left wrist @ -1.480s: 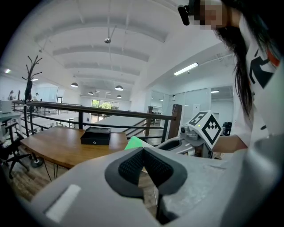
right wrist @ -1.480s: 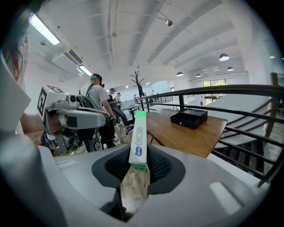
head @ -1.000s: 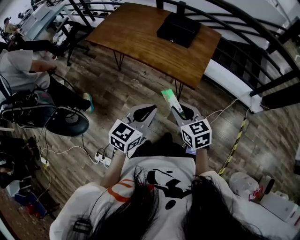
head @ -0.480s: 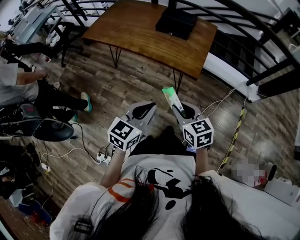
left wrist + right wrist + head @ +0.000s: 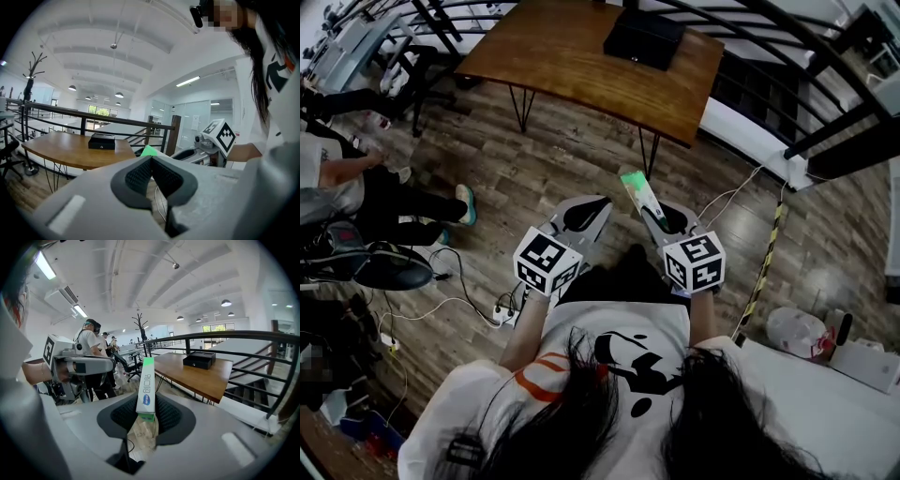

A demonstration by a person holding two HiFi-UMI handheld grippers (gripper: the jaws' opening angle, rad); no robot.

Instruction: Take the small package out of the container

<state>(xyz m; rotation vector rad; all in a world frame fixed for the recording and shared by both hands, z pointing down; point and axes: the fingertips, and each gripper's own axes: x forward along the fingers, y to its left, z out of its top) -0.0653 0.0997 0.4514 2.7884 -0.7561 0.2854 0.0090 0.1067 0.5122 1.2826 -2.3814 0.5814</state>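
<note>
My right gripper [image 5: 649,208] [image 5: 147,414] is shut on a small green and white package [image 5: 637,191] [image 5: 146,388], a slim box that sticks out forward past the jaws. My left gripper [image 5: 584,215] [image 5: 151,174] is shut with nothing between its pads. Both are held above the wooden floor in front of my body, well short of the table. A black container [image 5: 643,38] [image 5: 199,360] [image 5: 102,141] stands on the brown wooden table [image 5: 572,58] ahead. The package's green tip [image 5: 149,151] also shows in the left gripper view.
Black metal railings [image 5: 811,56] run behind and to the right of the table. People [image 5: 342,183] and office chairs are at the left, with cables and a power strip [image 5: 502,314] on the floor. A white bag [image 5: 797,333] lies at the right.
The table and black container have slid slightly up and left in the head view, and the grippers sit a little higher. The right gripper's hold on the package is unchanged.
</note>
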